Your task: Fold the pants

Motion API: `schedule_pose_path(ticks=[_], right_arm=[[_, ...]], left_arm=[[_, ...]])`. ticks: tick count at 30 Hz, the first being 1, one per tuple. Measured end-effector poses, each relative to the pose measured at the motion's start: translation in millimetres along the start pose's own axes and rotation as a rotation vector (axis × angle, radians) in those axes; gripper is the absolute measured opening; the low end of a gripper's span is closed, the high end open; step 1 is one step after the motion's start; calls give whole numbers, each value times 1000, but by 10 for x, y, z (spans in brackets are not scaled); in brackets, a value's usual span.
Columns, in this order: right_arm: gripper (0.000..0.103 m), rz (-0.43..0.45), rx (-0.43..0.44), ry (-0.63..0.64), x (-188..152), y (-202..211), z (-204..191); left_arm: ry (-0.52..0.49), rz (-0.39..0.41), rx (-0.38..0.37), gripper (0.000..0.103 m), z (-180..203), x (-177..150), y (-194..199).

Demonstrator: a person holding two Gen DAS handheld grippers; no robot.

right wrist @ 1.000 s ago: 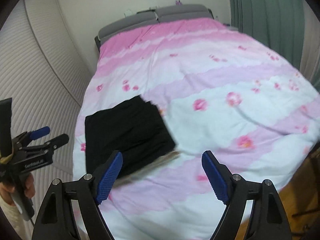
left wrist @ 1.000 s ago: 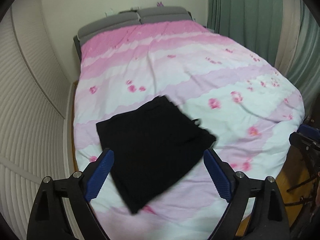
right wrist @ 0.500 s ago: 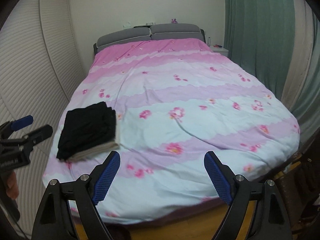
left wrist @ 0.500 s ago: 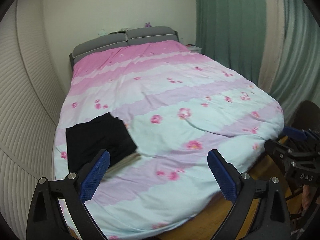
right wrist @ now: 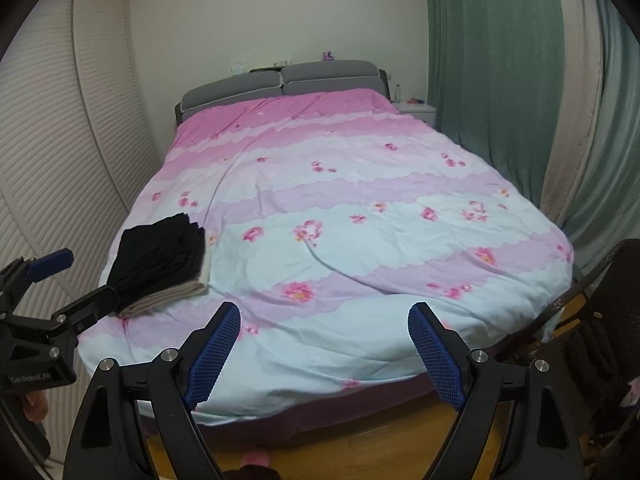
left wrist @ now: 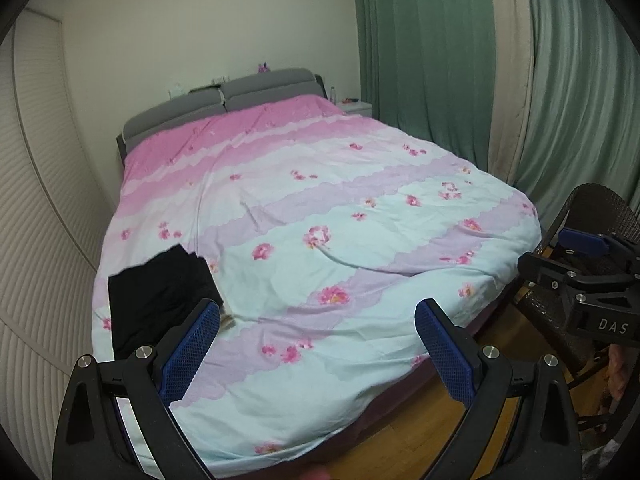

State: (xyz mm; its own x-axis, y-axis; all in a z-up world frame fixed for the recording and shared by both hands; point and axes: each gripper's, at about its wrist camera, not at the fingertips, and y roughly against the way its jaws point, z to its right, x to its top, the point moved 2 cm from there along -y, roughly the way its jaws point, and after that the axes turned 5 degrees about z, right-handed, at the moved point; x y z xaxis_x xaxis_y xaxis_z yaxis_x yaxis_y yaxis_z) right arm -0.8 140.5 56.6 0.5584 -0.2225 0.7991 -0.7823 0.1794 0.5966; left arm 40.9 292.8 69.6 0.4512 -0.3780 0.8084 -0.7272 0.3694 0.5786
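Two wrist views give me the same bedroom, so I read it from the left wall across. Furthest left stands a pale slatted wardrobe door. Next to it is the bed, its pink, lilac and pale-blue flowered duvet spread flat up to a grey padded headboard.

No open container shows from my seat; the nearest thing to one is the bed itself, and what it carries sits at its near left corner: the folded black pants, lying on top of a folded beige cloth whose edge sticks out underneath. In the left wrist view the same black pile is partly hidden behind my left blue pad.

My left gripper has its blue-padded fingers spread wide with nothing between them, well clear of the pants. My right gripper is likewise spread wide and empty, over the foot of the bed.

Further right, a small white nightstand sits beside the headboard, then long green curtains fill the right wall. A dark wicker chair stands off the bed's near right corner on the wooden floor.
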Motion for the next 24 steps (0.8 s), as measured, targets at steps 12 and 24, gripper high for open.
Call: schedule_pose_path(ticks=[12,24], right_arm=[[87,24,-43,-21,-33,241,245],[87,28,-55,9,-59,346,195]], left_arm=[[13,12,-23,103,141,17,116],[-29,66,-23,103,173,24,280]])
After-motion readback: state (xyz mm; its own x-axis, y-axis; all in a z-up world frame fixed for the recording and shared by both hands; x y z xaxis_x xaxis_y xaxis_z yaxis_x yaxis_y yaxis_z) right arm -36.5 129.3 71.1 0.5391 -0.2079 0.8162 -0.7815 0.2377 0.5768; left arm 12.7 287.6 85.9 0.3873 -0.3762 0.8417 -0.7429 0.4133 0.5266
